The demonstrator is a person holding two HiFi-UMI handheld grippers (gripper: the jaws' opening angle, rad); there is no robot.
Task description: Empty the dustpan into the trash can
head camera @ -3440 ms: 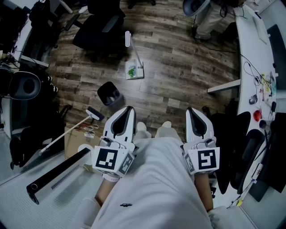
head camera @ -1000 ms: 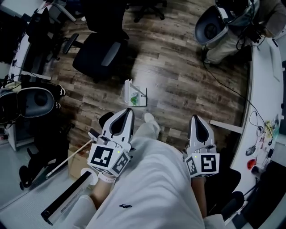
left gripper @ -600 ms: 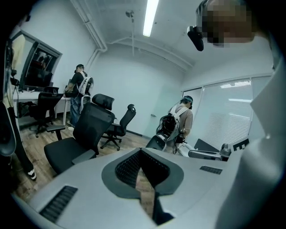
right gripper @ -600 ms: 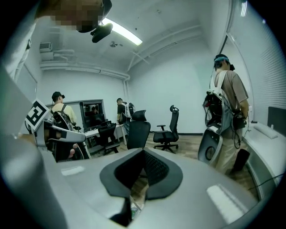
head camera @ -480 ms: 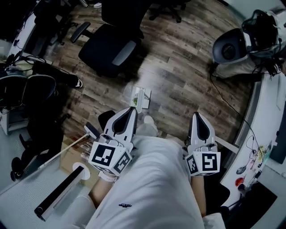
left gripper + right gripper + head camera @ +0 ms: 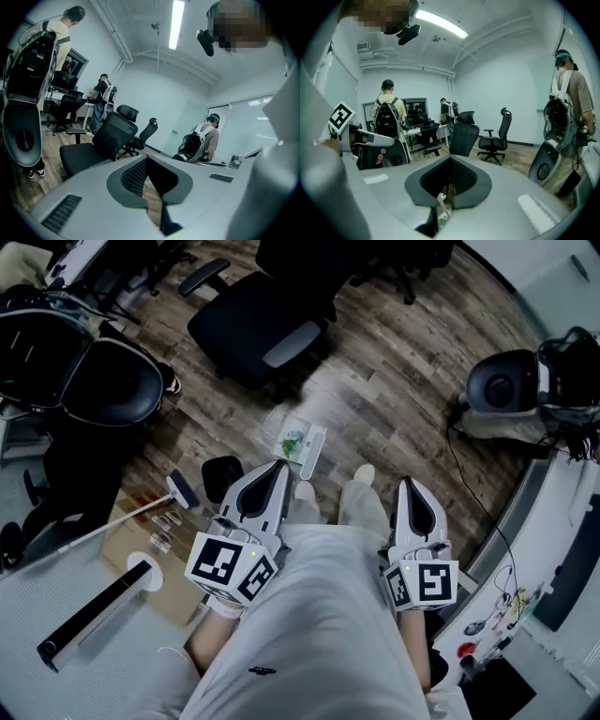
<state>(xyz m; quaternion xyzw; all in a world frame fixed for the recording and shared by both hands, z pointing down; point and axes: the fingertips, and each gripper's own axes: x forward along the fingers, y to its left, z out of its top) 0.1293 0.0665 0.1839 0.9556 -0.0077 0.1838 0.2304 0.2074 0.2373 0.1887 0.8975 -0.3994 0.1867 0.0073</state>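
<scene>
In the head view, a broom [image 6: 178, 489] lies at the far left with its head on the plank floor [image 6: 412, 381], near a small black trash can [image 6: 221, 474]. The can stands just left of the tip of the left tongs [image 6: 277, 466]. These tongs are closed and hold nothing. Just past their tip, the dustpan [image 6: 294, 441] sits on the floor with green and white litter in it. It is near the trash can but does not touch it. A black office chair [image 6: 258, 329] stands farther off. On the right, the right tongs [image 6: 410, 483] are also closed and empty, well apart from the dustpan.

The left gripper view looks level across the room. It shows the office chair and standing people with backpacks, none of which the head view gives upright. Only floor planks and a dark shape too small to identify show through the gap behind its closed jaws. The right gripper view alone shows the dustpan's white handle [image 6: 440, 203] and green litter through its own gap, and the left tongs' marker cube [image 6: 339, 117] at its left edge.
</scene>
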